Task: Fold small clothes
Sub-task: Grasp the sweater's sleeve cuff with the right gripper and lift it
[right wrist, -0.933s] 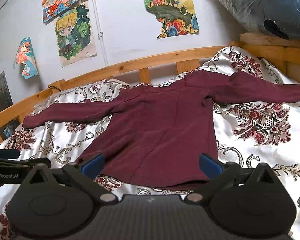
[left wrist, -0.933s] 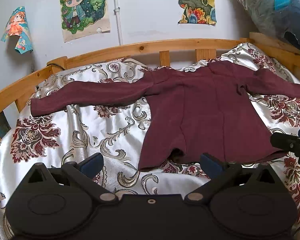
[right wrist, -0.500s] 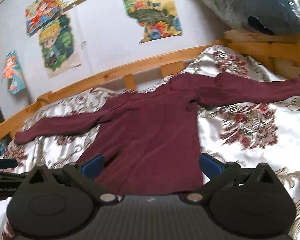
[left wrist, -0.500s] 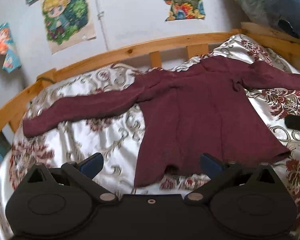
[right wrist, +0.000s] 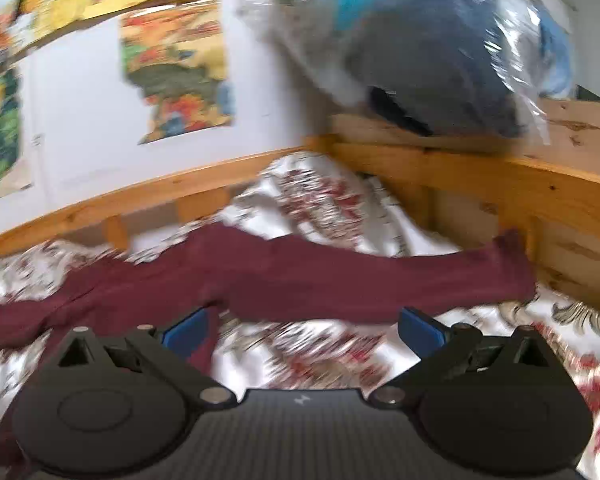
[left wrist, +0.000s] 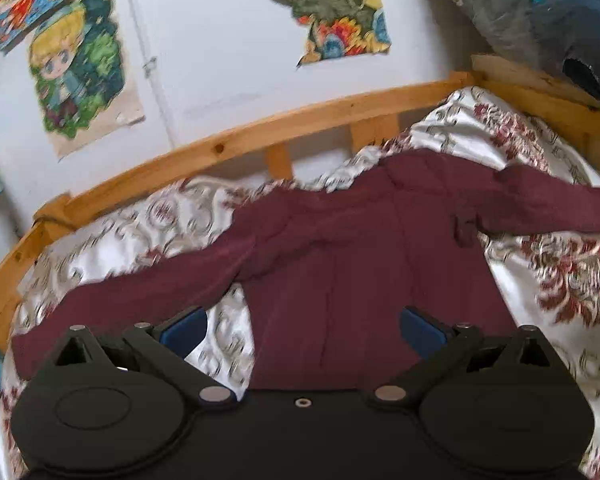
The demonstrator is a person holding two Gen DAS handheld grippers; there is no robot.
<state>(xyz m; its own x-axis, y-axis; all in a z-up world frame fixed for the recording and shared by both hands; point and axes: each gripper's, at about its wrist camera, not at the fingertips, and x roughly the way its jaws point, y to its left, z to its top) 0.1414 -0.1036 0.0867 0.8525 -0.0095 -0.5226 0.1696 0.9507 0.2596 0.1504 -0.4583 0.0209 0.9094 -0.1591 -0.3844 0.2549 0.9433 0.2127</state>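
Note:
A maroon long-sleeved top [left wrist: 364,264] lies spread flat on the floral bedspread [left wrist: 572,272], sleeves stretched out to both sides. My left gripper [left wrist: 302,328] is open and empty above the top's lower body, near its left side. My right gripper [right wrist: 300,326] is open and empty just in front of the right sleeve [right wrist: 360,276], whose cuff [right wrist: 508,256] lies against the wooden bed frame. The top's lower hem is hidden behind the gripper bodies. Both views are blurred.
A wooden bed rail [left wrist: 260,136] runs along the back and a wooden side board [right wrist: 500,184] stands at the right. A plastic-wrapped blue and grey bundle [right wrist: 428,52] sits on that board. Posters [left wrist: 76,68] hang on the white wall.
Both grippers have moved forward over the bed. The right gripper has swung right, from facing the top's body to facing its right sleeve. Both stay open; the top has not moved.

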